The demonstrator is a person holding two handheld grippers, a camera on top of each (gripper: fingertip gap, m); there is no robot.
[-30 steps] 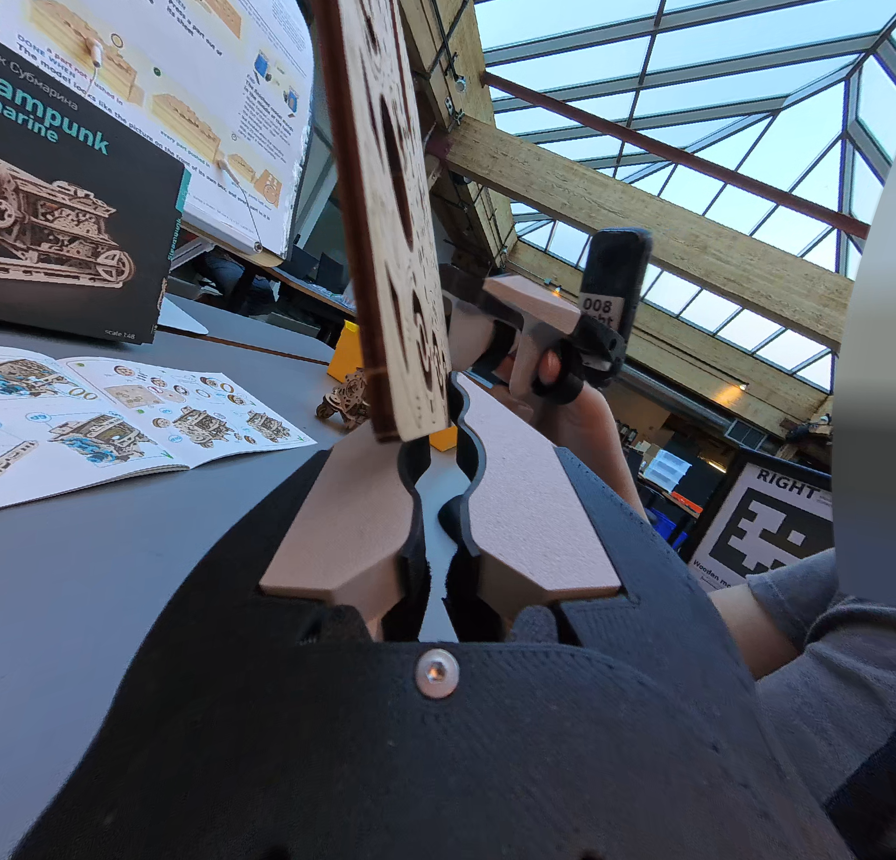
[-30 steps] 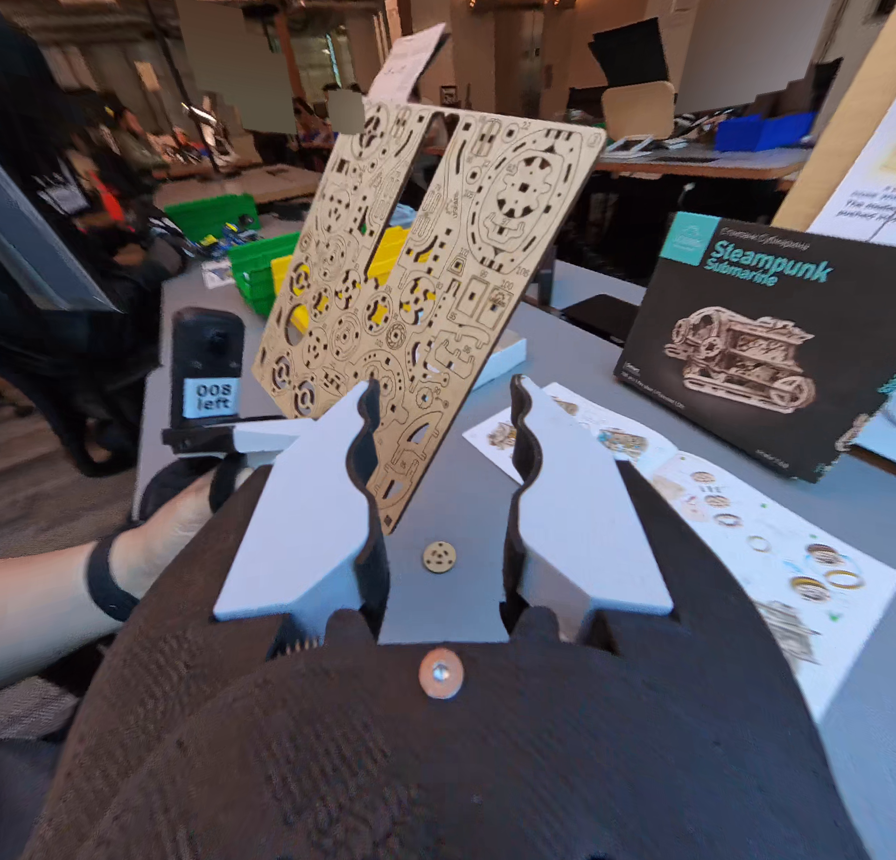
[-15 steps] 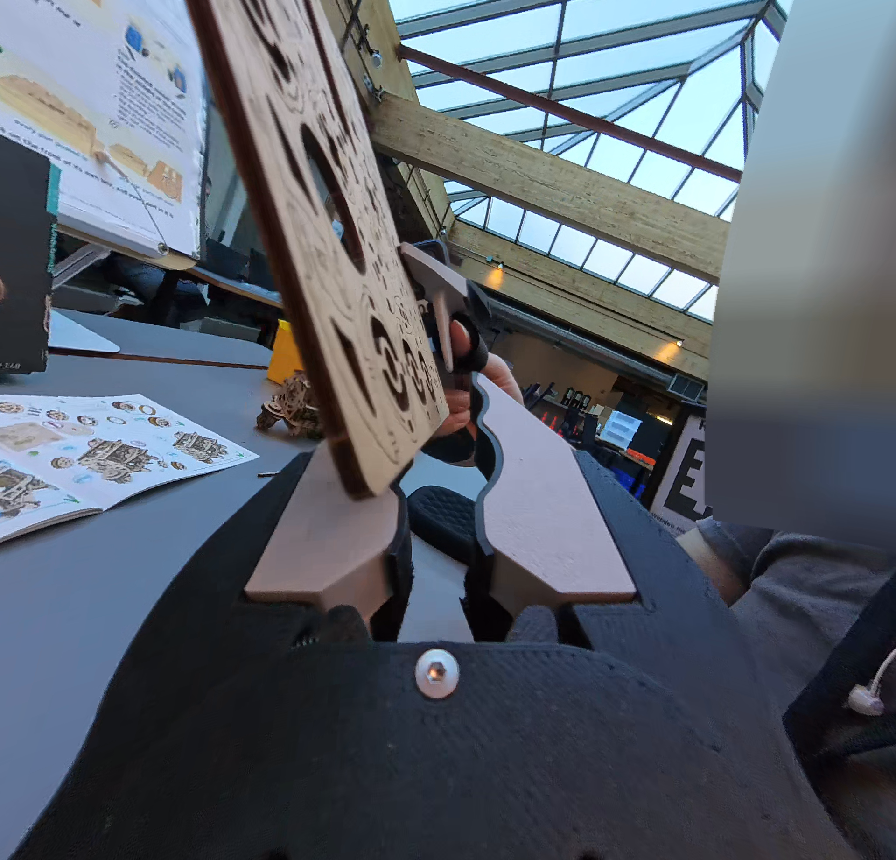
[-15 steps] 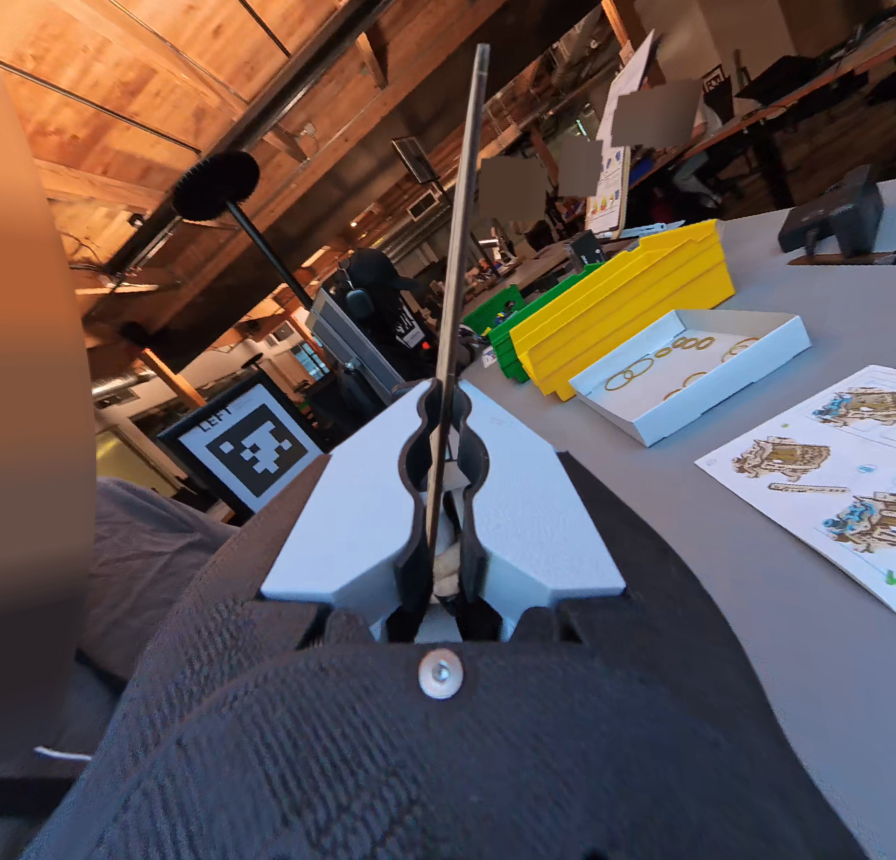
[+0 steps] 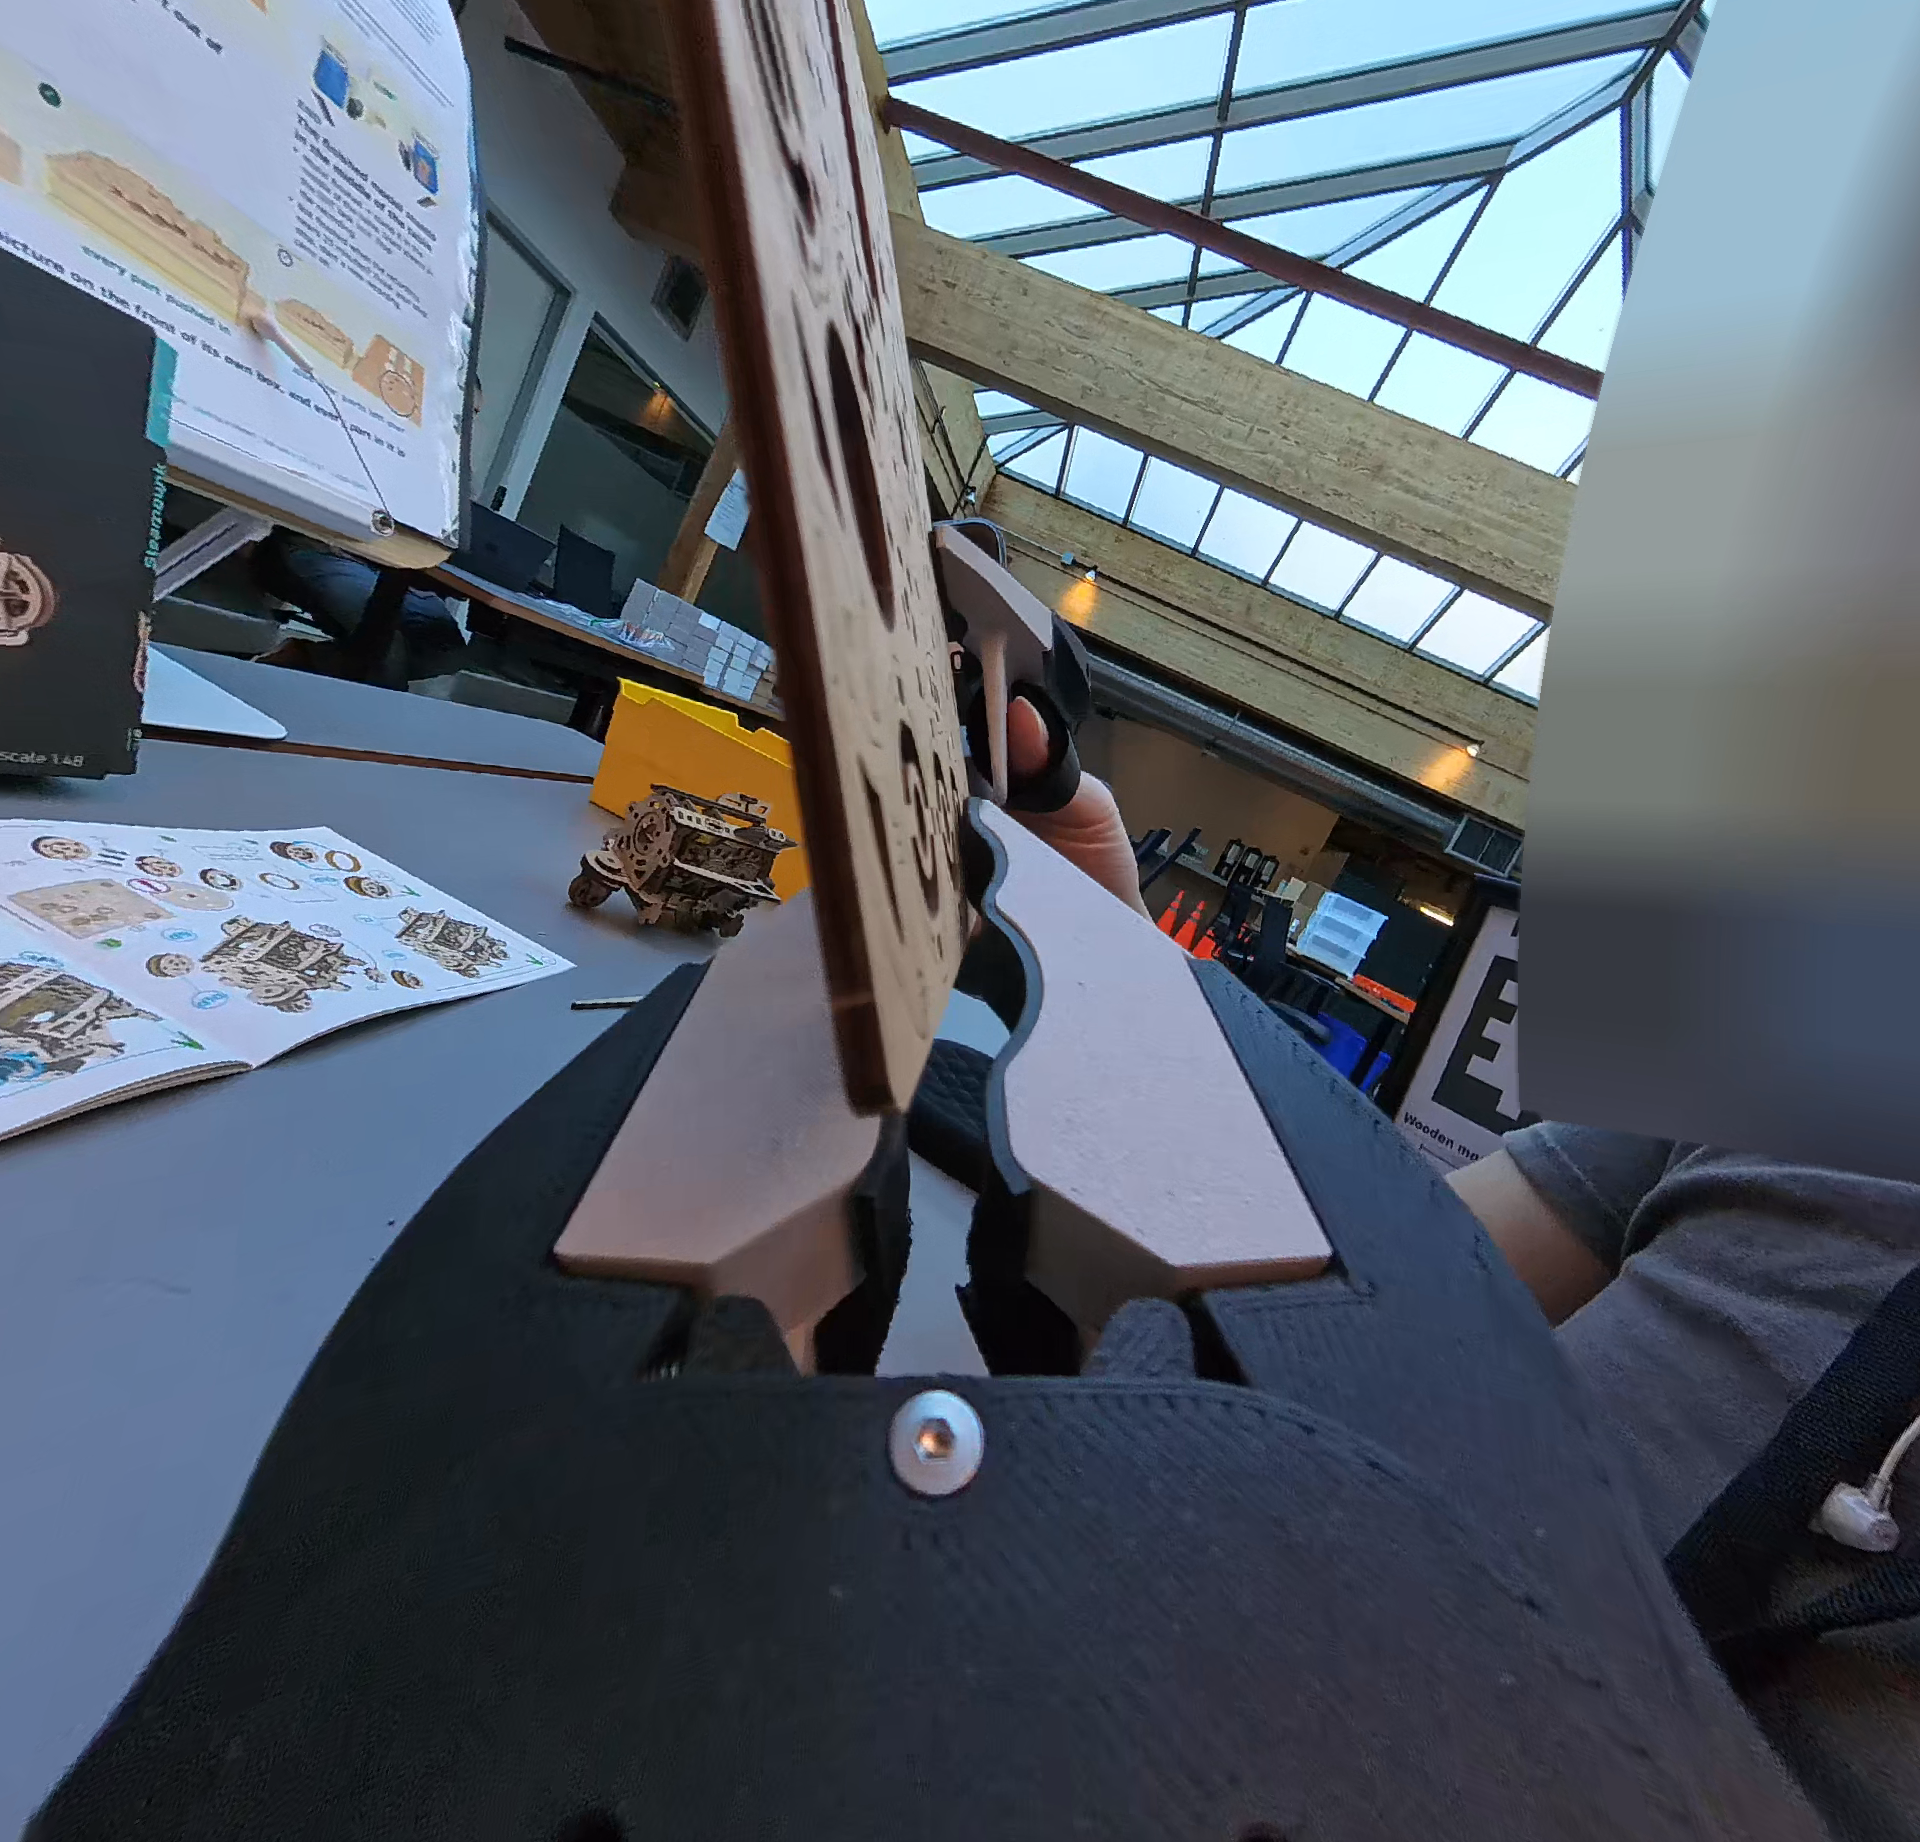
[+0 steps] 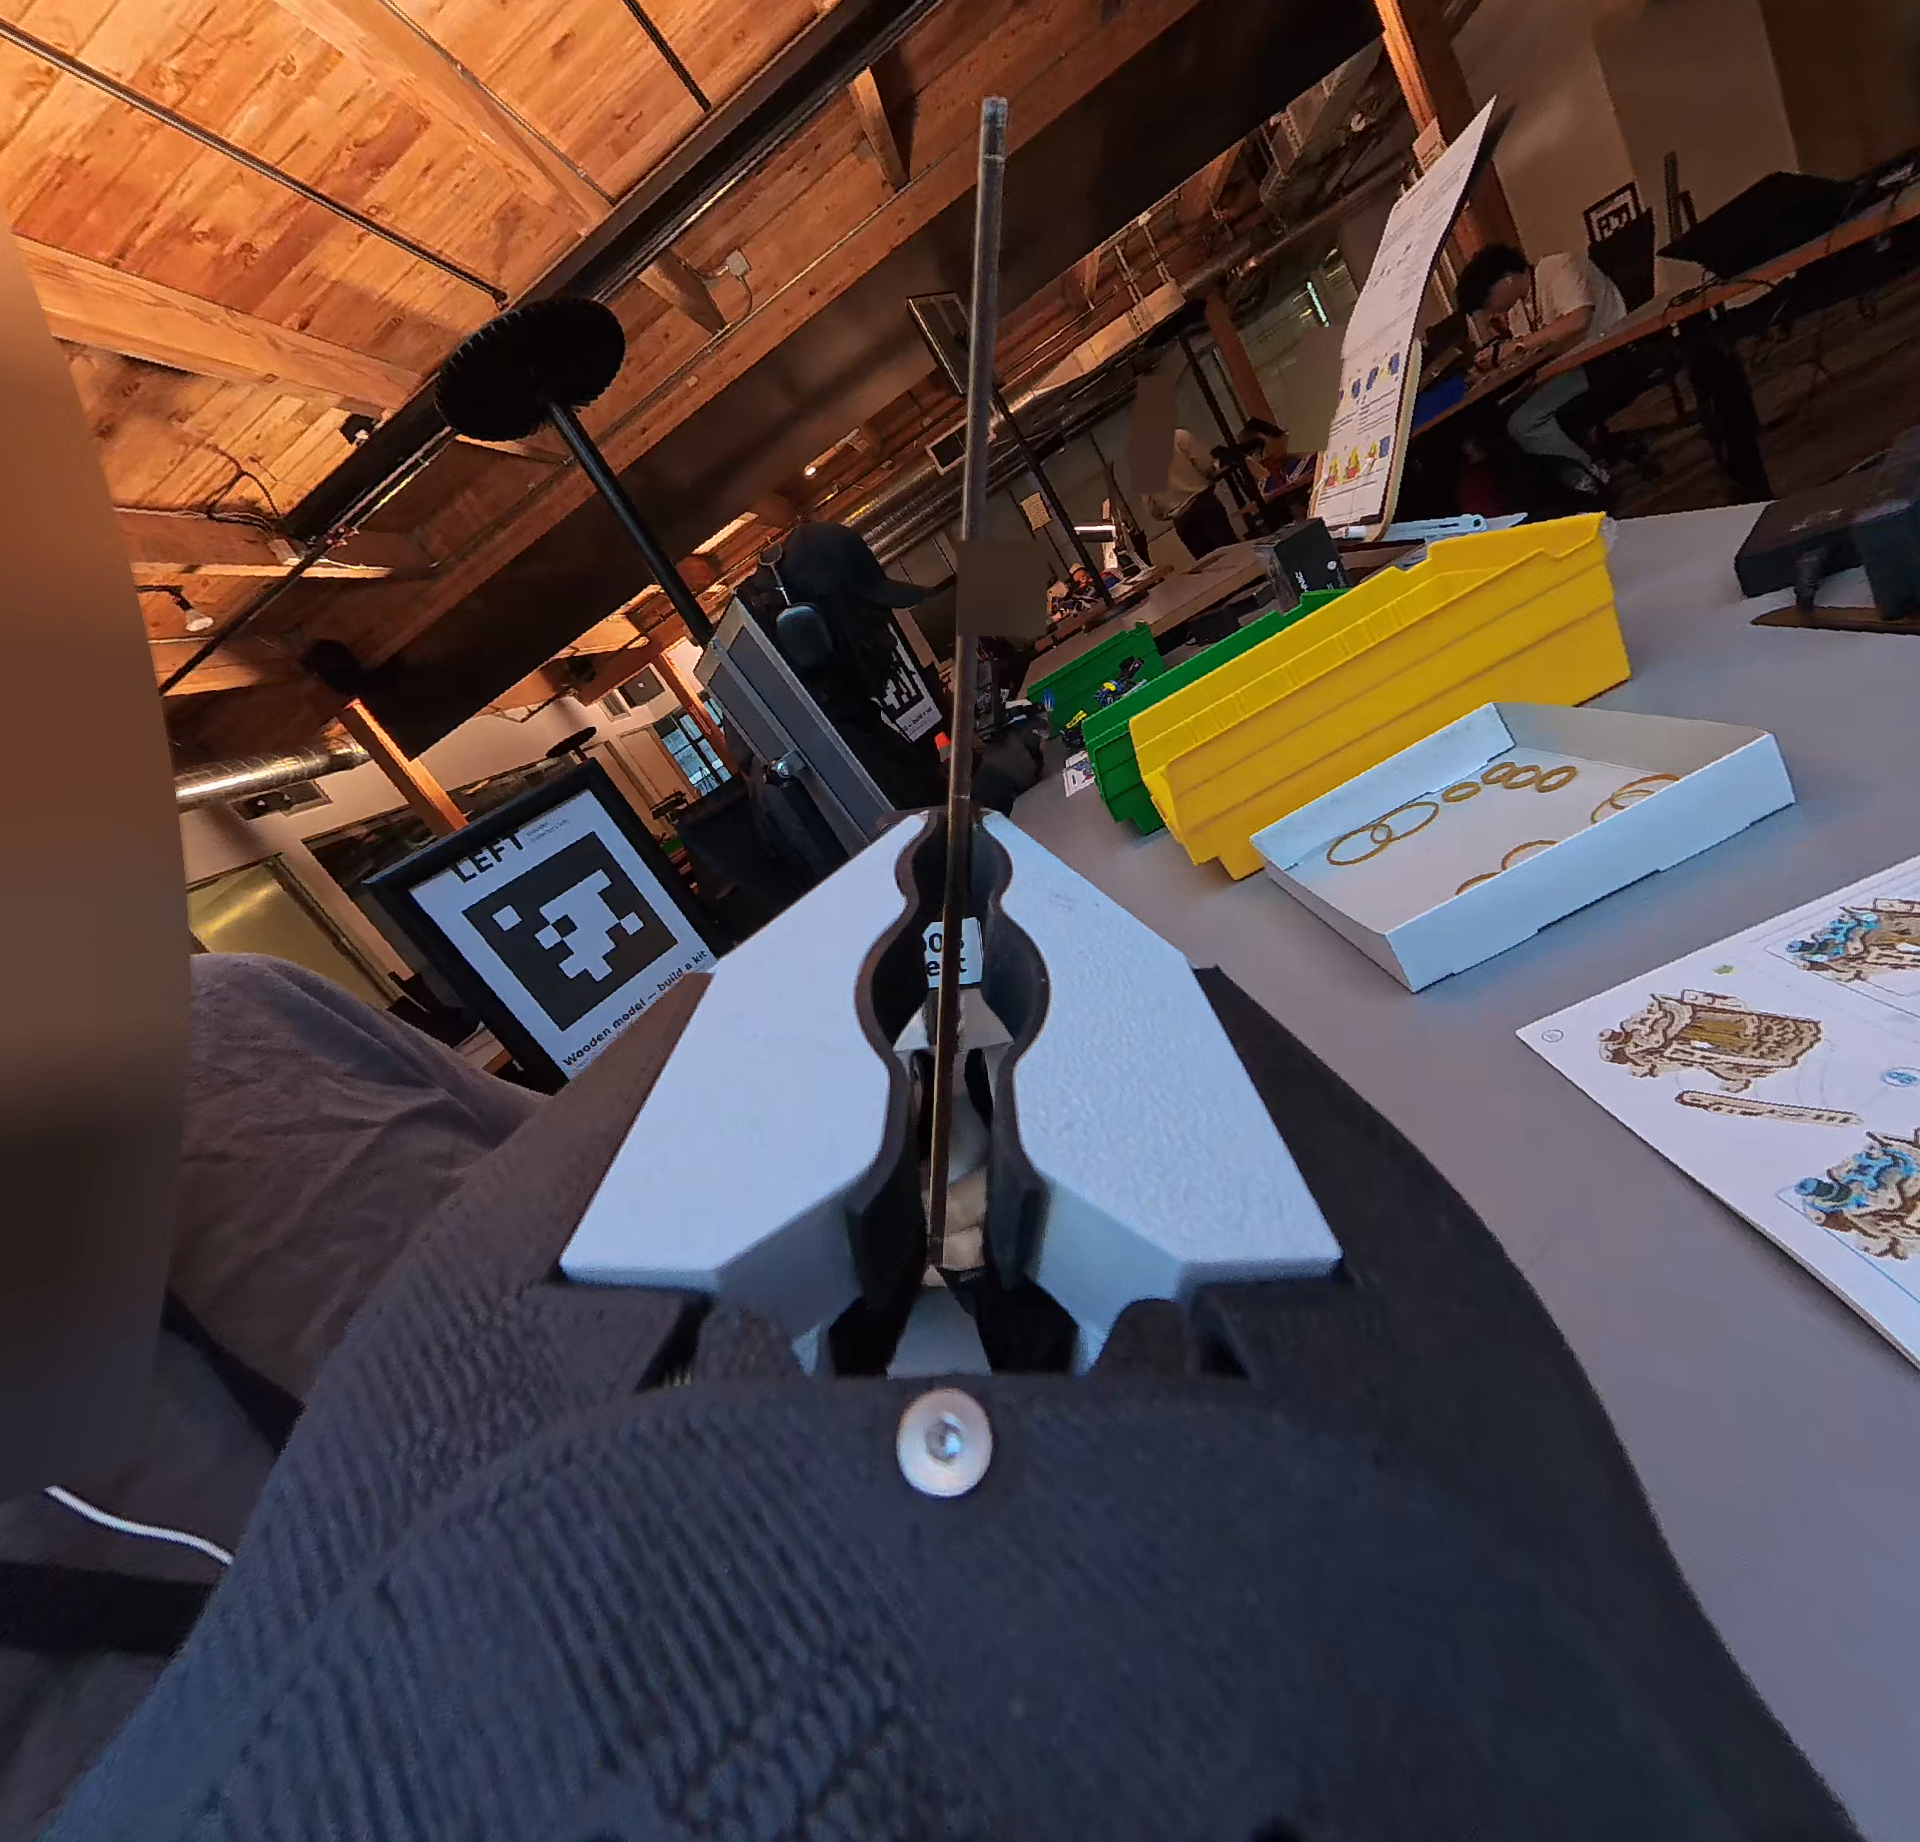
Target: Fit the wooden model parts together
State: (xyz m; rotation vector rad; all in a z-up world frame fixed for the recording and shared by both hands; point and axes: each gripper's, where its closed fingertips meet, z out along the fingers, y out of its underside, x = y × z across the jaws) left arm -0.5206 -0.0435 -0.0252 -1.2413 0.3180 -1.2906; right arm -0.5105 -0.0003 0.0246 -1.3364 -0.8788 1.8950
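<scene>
Right gripper (image 6: 951, 836): jaws pressed nearly together, pinching the laser-cut wooden parts sheet (image 6: 961, 649), seen edge-on as a thin dark line that rises upright from between the grey fingers (image 6: 1132, 1096). Left gripper (image 5: 935, 971): jaws spread by a narrow gap; the sheet (image 5: 831, 504) stands tilted with its lower corner in front of the left-hand pink finger (image 5: 727, 1117), and whether it touches that finger cannot be told; the right-hand finger stands clear of it. Behind the sheet, in the left wrist view, part of the right gripper and the hand (image 5: 1081, 816) working it.

Grey surface (image 5: 260, 1221): open instruction booklet (image 5: 239, 940) toward the front, a partly built wooden model (image 5: 681, 857) just behind its far corner, a yellow bin (image 5: 696, 764) beyond the model, a dark kit box (image 5: 68, 545) standing at the far left. In the right wrist view: a white tray (image 6: 1683, 784) holding rubber bands (image 6: 1382, 836), beside the yellow bin (image 6: 1382, 701) and green bins (image 6: 1122, 743); bare surface between tray, booklet (image 6: 1766, 1075) and gripper
</scene>
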